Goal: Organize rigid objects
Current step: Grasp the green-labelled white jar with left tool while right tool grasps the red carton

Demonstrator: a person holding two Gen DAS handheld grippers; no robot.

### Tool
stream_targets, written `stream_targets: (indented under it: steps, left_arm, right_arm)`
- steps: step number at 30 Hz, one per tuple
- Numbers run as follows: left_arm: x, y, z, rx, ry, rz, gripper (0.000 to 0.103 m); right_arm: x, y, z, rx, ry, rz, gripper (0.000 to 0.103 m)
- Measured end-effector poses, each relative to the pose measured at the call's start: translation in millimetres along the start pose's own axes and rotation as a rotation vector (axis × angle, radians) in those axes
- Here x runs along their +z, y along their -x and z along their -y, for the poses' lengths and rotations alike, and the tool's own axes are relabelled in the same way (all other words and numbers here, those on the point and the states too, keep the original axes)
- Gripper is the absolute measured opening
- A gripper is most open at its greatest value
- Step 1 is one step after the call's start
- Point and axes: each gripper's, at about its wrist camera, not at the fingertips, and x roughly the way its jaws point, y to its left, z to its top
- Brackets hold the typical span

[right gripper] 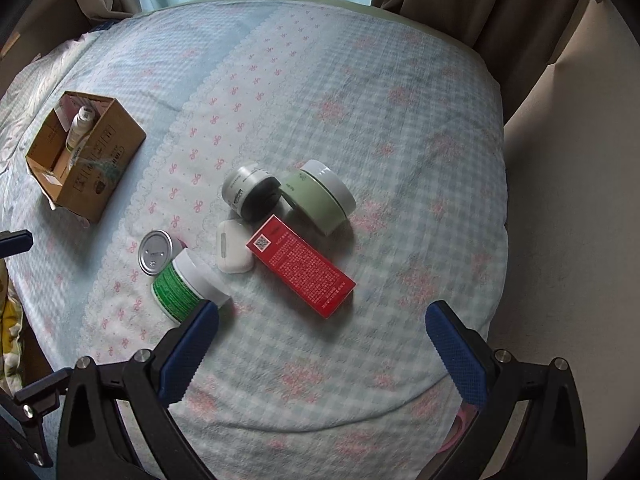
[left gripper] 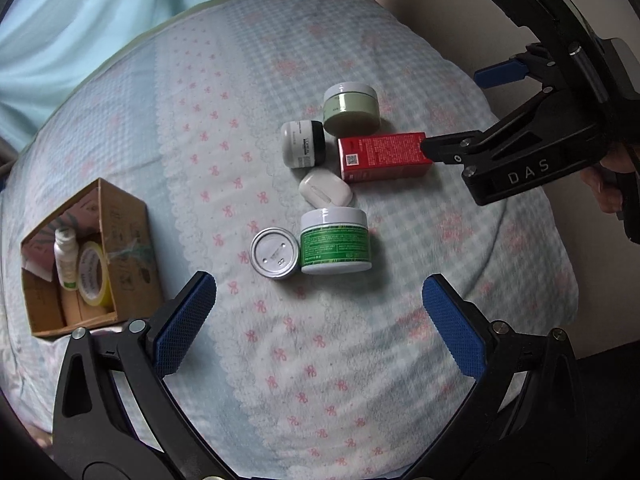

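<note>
A cluster lies on the quilt: a red box (left gripper: 384, 156) (right gripper: 304, 266), a pale green jar (left gripper: 352, 110) (right gripper: 320, 196), a white-and-black jar (left gripper: 302, 144) (right gripper: 250, 194), a white earbud case (left gripper: 326, 189) (right gripper: 232, 246), a green-label jar (left gripper: 335, 242) (right gripper: 184, 284) and a silver tin (left gripper: 275, 253) (right gripper: 156, 254). My left gripper (left gripper: 318, 296) hovers open just short of the green-label jar. My right gripper (right gripper: 322, 316) (left gripper: 452, 112) is open too, with the red box just ahead of its fingertips and nothing between them.
A cardboard box (left gripper: 132, 240) (right gripper: 100, 160) at the left holds a white bottle (left gripper: 66, 258) (right gripper: 80, 124) and a yellow tape roll (left gripper: 94, 276). The quilt (left gripper: 280, 360) drops off at its right edge onto a beige surface (right gripper: 568, 240). Brown curtains (right gripper: 480, 0) hang behind.
</note>
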Motion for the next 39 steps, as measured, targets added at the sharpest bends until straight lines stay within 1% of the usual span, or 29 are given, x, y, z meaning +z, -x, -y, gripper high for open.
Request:
stream_targets:
  steps: [2,4,5,7,9,12,19,21,22,24,27,30,32,33,35,36,38,39]
  left_arm:
    - [7,-20,6,-0.004,0.005,-0.019,0.102]
    - [12,-40,10,-0.016,0.021,-0.040,0.101]
    - [15,-49,11,-0.024,0.031,-0.049,0.100]
    - [18,-65,13,-0.042,0.048,-0.067,0.098]
    - [21,-79,15,-0.057,0.059,-0.086,0.096]
    - [24,-97,14,-0.071,0.075,-0.124,0.092]
    - [33,-128,13,-0.082,0.085,-0.223,0.090]
    - [35,-134,13,-0.072,0.083,-0.242,0.090]
    - [35,-137,13,-0.069,0.081,-0.254,0.090]
    - [36,-141,14,-0.073,0.076,-0.259,0.090]
    - [38,-145,20,-0.057,0.052,-0.268,0.090]
    - [42,-149,24,-0.061,0.055,-0.267,0.089]
    - [43,-148,23,-0.058,0.065,-0.272,0.085]
    - [44,-148,22,-0.055,0.075,-0.273,0.079]
    - [46,-145,23,-0.060,0.098,-0.285,0.072]
    - [45,-144,20,-0.064,0.111,-0.288,0.068]
    - [45,-142,18,-0.067,0.118,-0.289,0.067]
    - [45,-143,20,-0.061,0.103,-0.286,0.067]
  right_arm:
    - [1,-15,-2,-0.001,0.061,-0.014,0.102]
    - [1,-32,-3,0.004,0.127,-0.037,0.096]
    - [1,-41,-4,0.006,0.159,-0.052,0.095]
    - [1,-58,-3,0.024,0.208,-0.080,0.087]
    - [2,-72,-3,0.040,0.247,-0.105,0.083]
    - [5,-88,-4,0.067,0.293,-0.121,0.079]
    - [10,-115,-12,0.120,0.394,-0.154,0.070]
    - [11,-120,-15,0.129,0.428,-0.156,0.068]
    - [12,-123,-17,0.137,0.443,-0.162,0.062]
    - [15,-129,-21,0.144,0.472,-0.169,0.057]
    - [19,-133,-27,0.154,0.510,-0.162,0.057]
    - [26,-136,-31,0.166,0.518,-0.159,0.055]
    - [29,-137,-32,0.169,0.519,-0.158,0.054]
    - [29,-137,-33,0.169,0.520,-0.157,0.054]
    - [28,-136,-33,0.179,0.520,-0.152,0.049]
    - [27,-135,-33,0.182,0.519,-0.152,0.044]
    - [31,-133,-36,0.173,0.522,-0.151,0.044]
    - [31,-133,-37,0.171,0.521,-0.150,0.044]
